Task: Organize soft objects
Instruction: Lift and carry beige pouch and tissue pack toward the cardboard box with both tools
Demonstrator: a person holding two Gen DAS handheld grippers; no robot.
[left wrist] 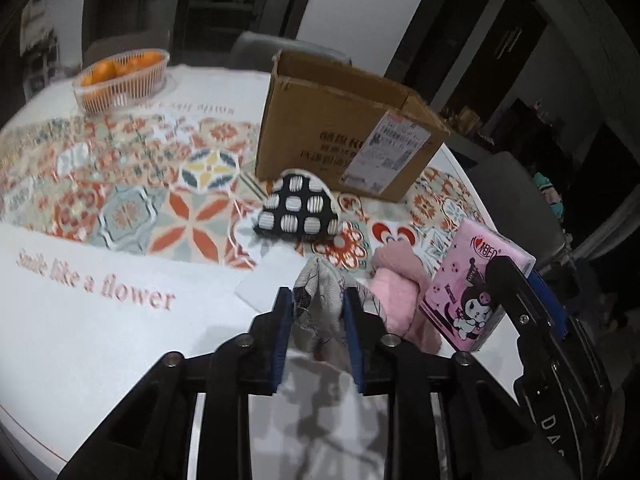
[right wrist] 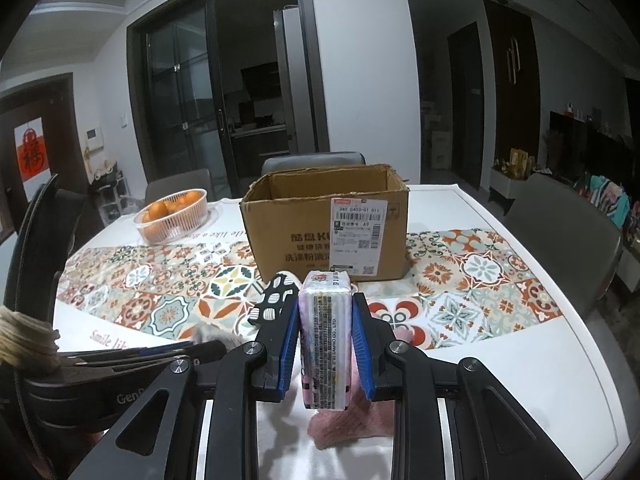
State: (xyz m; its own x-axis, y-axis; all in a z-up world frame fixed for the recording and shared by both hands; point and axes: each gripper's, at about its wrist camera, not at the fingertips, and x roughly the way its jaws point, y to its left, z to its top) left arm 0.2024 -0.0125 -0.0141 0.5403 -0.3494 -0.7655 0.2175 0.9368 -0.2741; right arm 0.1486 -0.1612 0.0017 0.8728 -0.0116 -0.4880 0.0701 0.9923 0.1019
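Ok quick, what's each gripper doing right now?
Left gripper: closed on the grey patterned cloth.
Right gripper: closed on the pink tissue pack.

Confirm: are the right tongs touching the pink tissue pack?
Touching. The right wrist view shows both blue pads of the right tongs pressed flat against the sides of the pink tissue pack, no gap either side.

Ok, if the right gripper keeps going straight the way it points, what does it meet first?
Probably the cardboard box. The right gripper, shut on the pink tissue pack, aims at the box's front wall; only patterned tablecloth seems to lie between, though depth is uncertain.
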